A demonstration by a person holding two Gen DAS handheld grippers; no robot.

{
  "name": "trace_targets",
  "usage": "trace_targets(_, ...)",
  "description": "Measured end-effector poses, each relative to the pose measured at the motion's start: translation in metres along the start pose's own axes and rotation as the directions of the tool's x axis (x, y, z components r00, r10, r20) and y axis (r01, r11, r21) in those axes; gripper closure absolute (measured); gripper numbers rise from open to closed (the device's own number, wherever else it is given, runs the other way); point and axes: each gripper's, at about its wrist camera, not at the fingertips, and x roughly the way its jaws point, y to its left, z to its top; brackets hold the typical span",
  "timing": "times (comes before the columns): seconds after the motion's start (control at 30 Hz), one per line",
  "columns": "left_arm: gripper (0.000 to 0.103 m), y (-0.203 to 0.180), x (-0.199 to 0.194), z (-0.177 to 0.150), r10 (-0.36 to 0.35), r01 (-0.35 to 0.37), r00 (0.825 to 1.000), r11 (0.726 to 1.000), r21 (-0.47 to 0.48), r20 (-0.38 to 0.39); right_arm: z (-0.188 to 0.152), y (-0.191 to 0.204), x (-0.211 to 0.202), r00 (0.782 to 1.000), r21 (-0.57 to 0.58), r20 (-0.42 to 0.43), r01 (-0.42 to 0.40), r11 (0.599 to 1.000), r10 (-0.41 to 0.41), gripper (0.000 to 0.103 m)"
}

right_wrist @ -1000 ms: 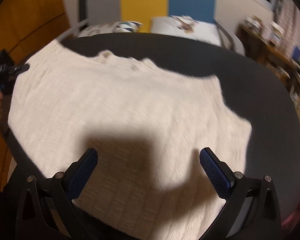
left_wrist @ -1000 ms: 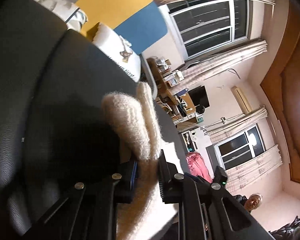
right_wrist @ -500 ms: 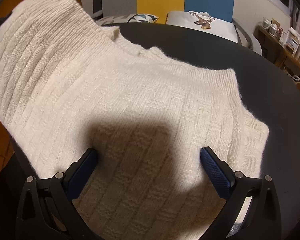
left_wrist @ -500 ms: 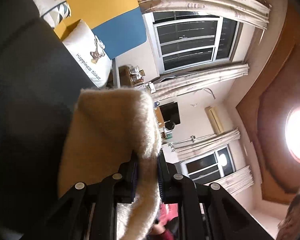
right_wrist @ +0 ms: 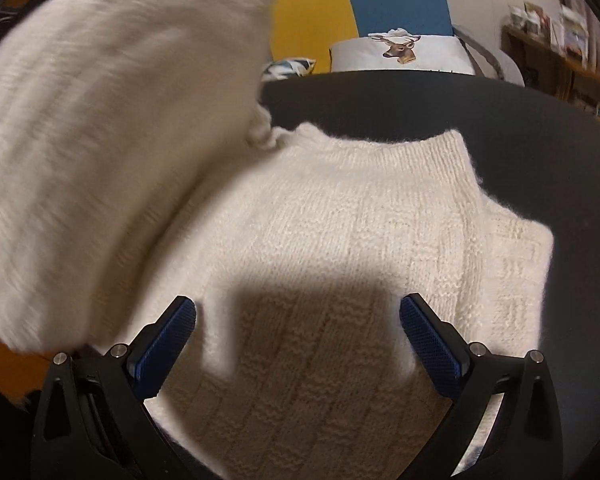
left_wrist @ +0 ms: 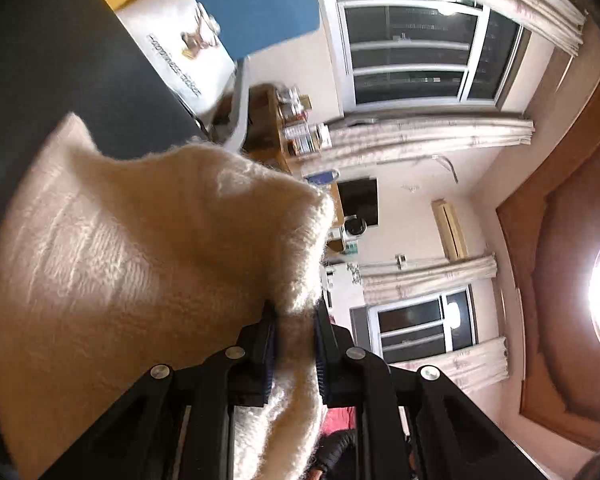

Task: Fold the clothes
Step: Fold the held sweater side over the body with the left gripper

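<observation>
Pinching a raised fold of the cream knit sweater between the closed fingers of the left gripper, lower centre of the left wrist view. Lying spread on the dark round table, filling the right wrist view. Hovering wide open above it, the right gripper, lower centre, empty.

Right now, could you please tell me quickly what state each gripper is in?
Left gripper: shut on the cream sweater, a fold lifted.
Right gripper: open, holding nothing, above the sweater.
</observation>
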Motion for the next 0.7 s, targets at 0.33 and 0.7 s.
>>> trace_targets(0.33,0.086,0.037,0.056,-0.017,0.083,-0.092,0.989,0.993,-0.075,-0.119,-0.021,-0.014,-0.030,0.996,0.010,0.049,-0.073,0.997,0.072,0.000)
trace_targets(0.7,0.082,-0.001,0.026,-0.023,-0.027,0.036,0.981,0.998,0.044,-0.192,-0.042,-0.023,-0.039,0.985,0.085,0.092,-0.151,0.985,0.143,0.000)
